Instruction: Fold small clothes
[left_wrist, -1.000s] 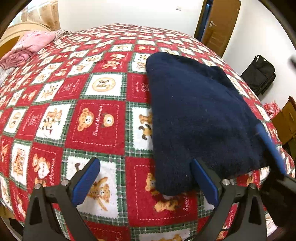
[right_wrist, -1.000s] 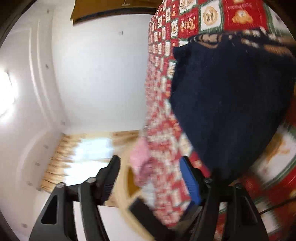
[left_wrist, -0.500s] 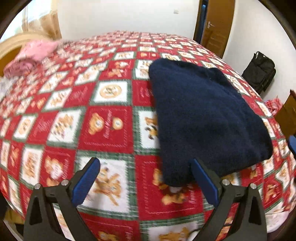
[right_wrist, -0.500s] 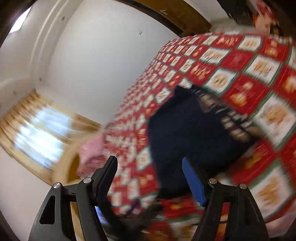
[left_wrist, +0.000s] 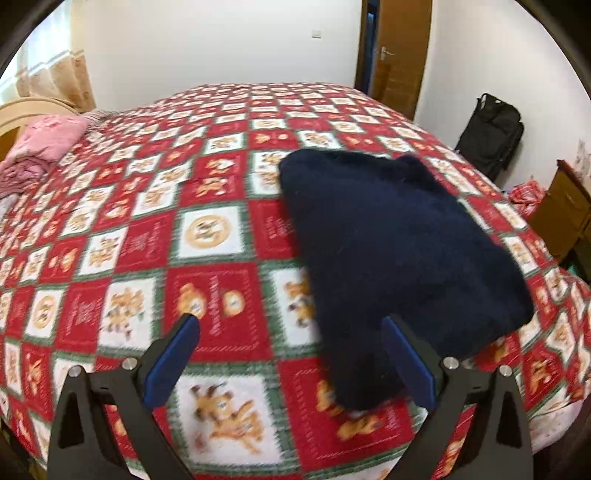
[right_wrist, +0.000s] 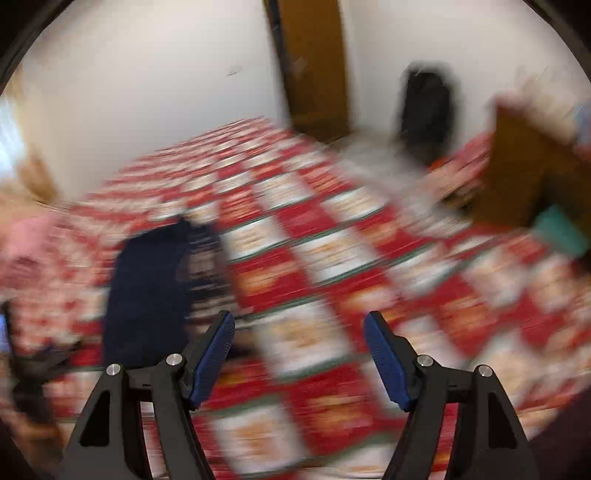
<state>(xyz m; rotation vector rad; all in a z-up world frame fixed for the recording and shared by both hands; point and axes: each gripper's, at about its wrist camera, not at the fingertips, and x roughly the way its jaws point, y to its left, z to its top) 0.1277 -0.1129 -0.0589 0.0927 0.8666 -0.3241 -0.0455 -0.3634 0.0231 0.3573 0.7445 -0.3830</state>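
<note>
A folded navy-blue sweater lies flat on the red, white and green teddy-bear quilt. My left gripper hangs open above the quilt at the sweater's near edge, with nothing between its blue pads; its right finger overlaps the cloth in the picture. In the blurred right wrist view the sweater lies to the left, and my right gripper is open over bare quilt beside it, holding nothing.
A pile of pink clothes sits at the quilt's far left by a wooden headboard. A black bag stands against the wall on the right, near a wooden cabinet. A wooden door is behind the bed.
My right gripper let go of nothing but rolled upright and swung away to the right of the sweater. The left gripper rose a little, so more of the bed shows.
</note>
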